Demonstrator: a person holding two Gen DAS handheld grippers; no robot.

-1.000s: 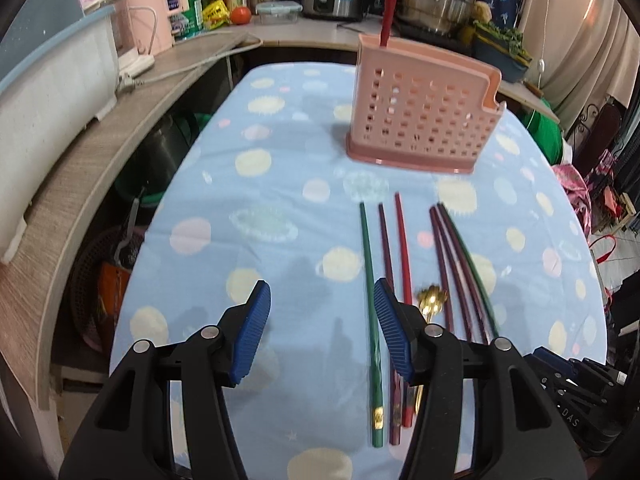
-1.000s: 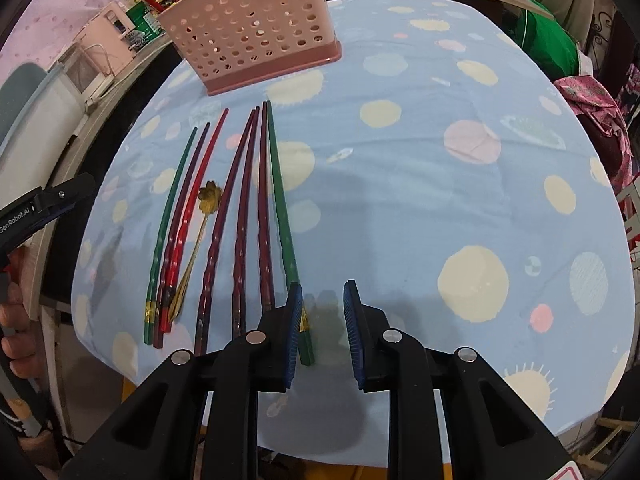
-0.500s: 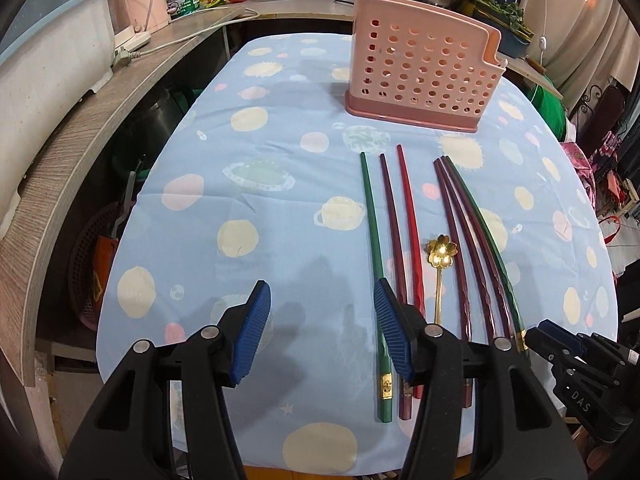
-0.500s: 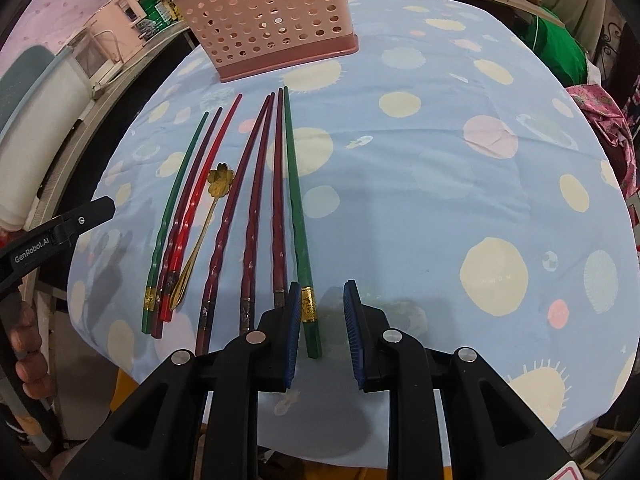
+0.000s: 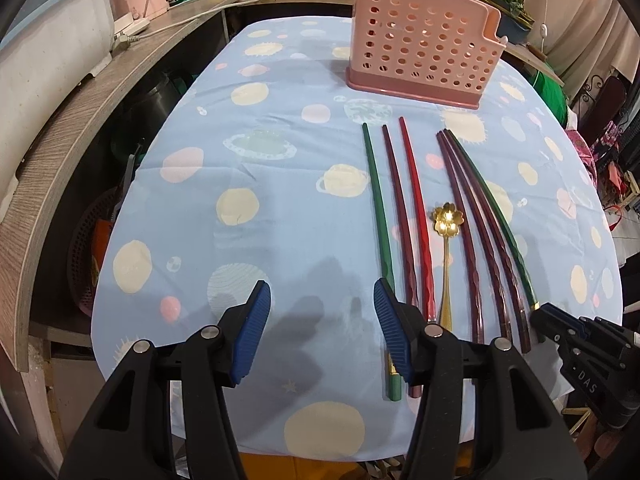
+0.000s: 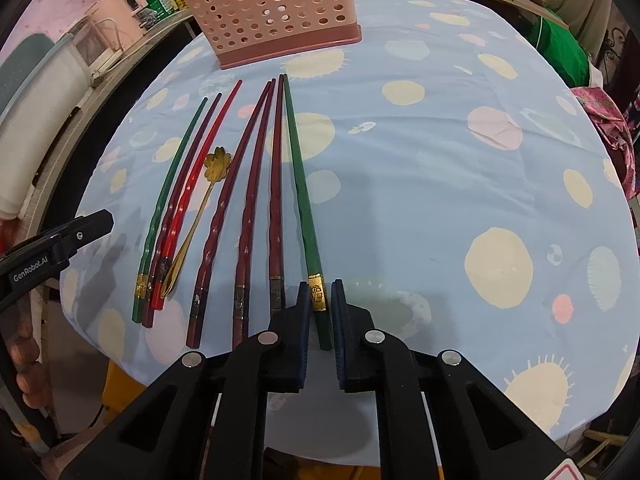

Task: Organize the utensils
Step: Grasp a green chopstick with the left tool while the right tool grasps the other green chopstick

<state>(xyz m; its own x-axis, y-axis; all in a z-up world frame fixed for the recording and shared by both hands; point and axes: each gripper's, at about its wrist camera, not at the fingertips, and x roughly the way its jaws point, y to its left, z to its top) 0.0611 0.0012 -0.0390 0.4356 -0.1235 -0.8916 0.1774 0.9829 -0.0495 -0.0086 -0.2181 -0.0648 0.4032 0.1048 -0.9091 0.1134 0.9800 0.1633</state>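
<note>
Right hand-held gripper (image 6: 320, 294) just closed onto green chopstick (image 6: 298, 168), gold-banded end; left (image 5: 322, 306) half-open, empty.

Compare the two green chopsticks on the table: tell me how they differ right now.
The right green chopstick has its banded end clamped in the right gripper; the left green chopstick lies free. The right one lies at the row's right edge beside dark red sticks; the left one lies at the left edge. The open left gripper sits by the left one, not around it. Both are green with gold bands.
</note>
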